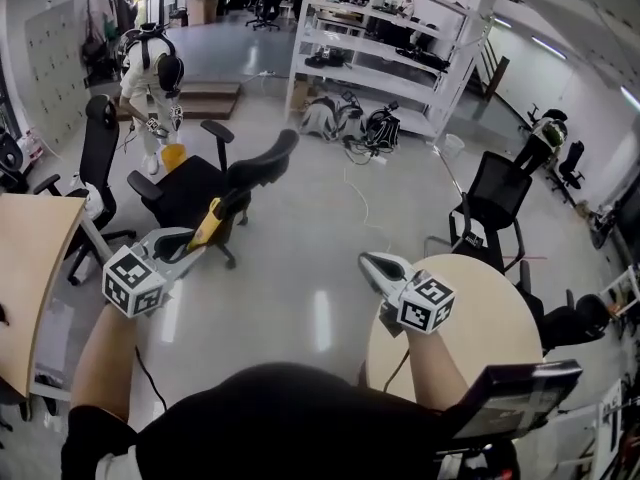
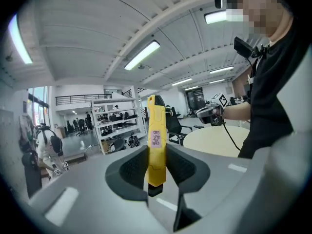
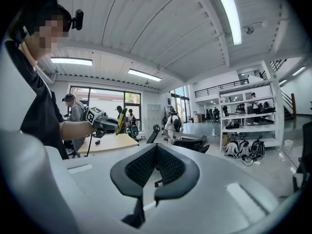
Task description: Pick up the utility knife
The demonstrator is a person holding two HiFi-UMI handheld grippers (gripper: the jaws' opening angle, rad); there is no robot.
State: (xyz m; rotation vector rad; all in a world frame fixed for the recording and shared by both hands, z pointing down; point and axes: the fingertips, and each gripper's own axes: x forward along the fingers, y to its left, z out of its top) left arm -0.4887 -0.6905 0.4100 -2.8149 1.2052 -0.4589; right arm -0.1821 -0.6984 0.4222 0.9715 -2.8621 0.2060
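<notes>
A: So, what has your left tool (image 2: 157,155) got?
B: Its jaws are partly apart, clamped on the yellow utility knife (image 2: 156,135). The knife sticks out past my pads, in the air over the floor (image 1: 300,268).
A: And the right one?
B: My right tool (image 3: 156,147) has its jaws pressed together on nothing, above the round table (image 1: 500,308).

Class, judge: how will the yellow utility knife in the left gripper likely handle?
The utility knife looks rigid, so it probably won't flex. Clamped near its lower end by the left gripper, its long free length might pivot.
</notes>
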